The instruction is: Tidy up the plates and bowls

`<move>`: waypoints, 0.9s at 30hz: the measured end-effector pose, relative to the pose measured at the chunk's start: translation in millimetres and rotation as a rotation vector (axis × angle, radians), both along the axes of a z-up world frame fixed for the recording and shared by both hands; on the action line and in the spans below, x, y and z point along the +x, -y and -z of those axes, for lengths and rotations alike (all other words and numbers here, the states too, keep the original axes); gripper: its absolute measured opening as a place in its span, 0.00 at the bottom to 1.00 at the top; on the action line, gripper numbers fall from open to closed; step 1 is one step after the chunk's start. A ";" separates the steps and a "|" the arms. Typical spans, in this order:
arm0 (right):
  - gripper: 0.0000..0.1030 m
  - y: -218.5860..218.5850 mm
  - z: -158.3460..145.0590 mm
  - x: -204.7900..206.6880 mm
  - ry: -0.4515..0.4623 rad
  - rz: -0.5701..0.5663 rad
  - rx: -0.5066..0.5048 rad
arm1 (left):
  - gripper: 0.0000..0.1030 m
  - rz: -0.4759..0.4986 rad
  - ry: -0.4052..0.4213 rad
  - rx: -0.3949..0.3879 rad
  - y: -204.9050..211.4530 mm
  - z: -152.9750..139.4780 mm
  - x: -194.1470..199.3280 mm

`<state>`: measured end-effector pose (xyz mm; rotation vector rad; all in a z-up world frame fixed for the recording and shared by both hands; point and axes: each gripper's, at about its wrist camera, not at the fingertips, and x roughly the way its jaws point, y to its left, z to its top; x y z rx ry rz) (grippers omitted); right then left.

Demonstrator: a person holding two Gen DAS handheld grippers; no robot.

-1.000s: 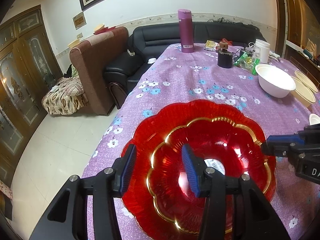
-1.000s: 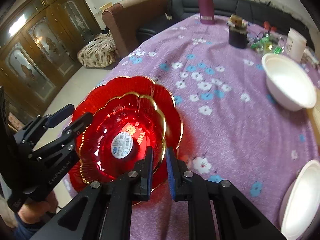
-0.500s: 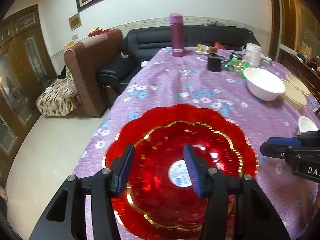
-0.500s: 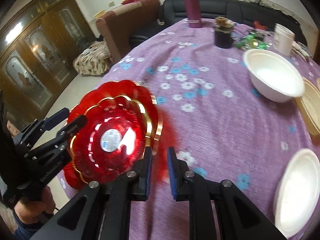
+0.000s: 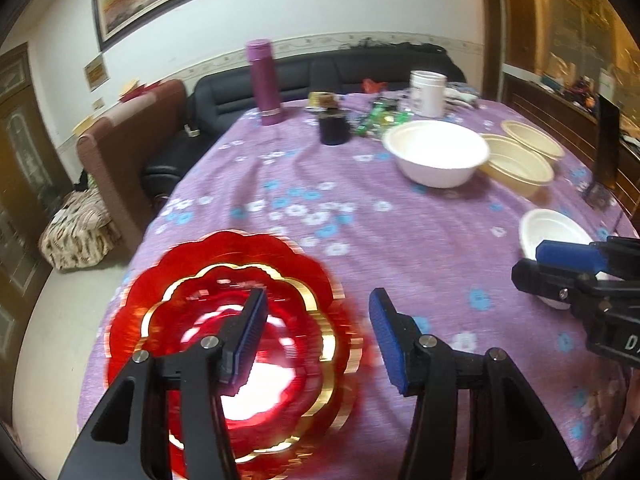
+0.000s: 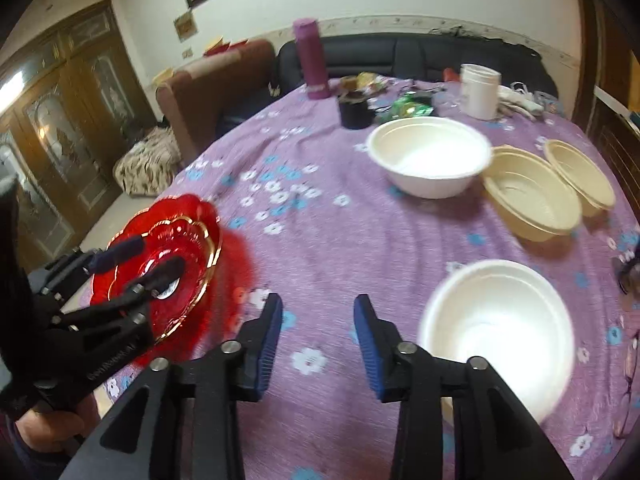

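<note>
Two stacked red plates with gold rims [image 5: 224, 320] [image 6: 160, 256] lie on the purple flowered tablecloth near the table's left edge, blurred by motion. My left gripper [image 5: 320, 332] [image 6: 132, 268] hovers open over their right side, pressing on nothing. My right gripper [image 6: 320, 332] [image 5: 560, 268] is further right over bare cloth; its jaws are opening with nothing between them. A small white bowl [image 6: 496, 332] [image 5: 554, 232] sits just right of it. Beyond are a large white bowl [image 6: 428, 156] [image 5: 436, 156] and two beige bowls [image 6: 528, 196] [image 6: 580, 176].
At the far end of the table stand a purple flask [image 5: 266, 80], a black jar [image 5: 334, 128], a white cup [image 5: 427, 92] and green wrappers. A black sofa and a brown armchair [image 5: 128, 144] are behind the table. The table's left edge drops to the floor.
Both grippers have swung right, away from the red plates, which now lie to the left in both views. The right gripper, nearly shut at the plates' rim before, has opened.
</note>
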<state>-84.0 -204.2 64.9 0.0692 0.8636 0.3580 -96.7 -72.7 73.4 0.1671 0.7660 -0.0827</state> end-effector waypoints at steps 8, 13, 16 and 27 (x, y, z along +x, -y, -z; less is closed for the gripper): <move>0.41 82.8 -4.8 -35.4 0.037 0.107 0.111 | 0.51 0.100 -0.059 -0.038 62.3 17.5 1.0; 0.41 148.8 0.2 -53.2 0.038 0.232 0.173 | 0.51 0.153 -0.115 -0.105 85.6 22.8 9.0; 0.41 185.1 10.6 -55.1 0.007 0.311 0.219 | 0.51 0.176 -0.143 -0.152 93.8 20.5 16.2; 0.27 197.1 36.3 -37.7 -0.067 0.305 0.306 | 0.33 0.252 -0.186 -0.226 123.5 18.6 36.9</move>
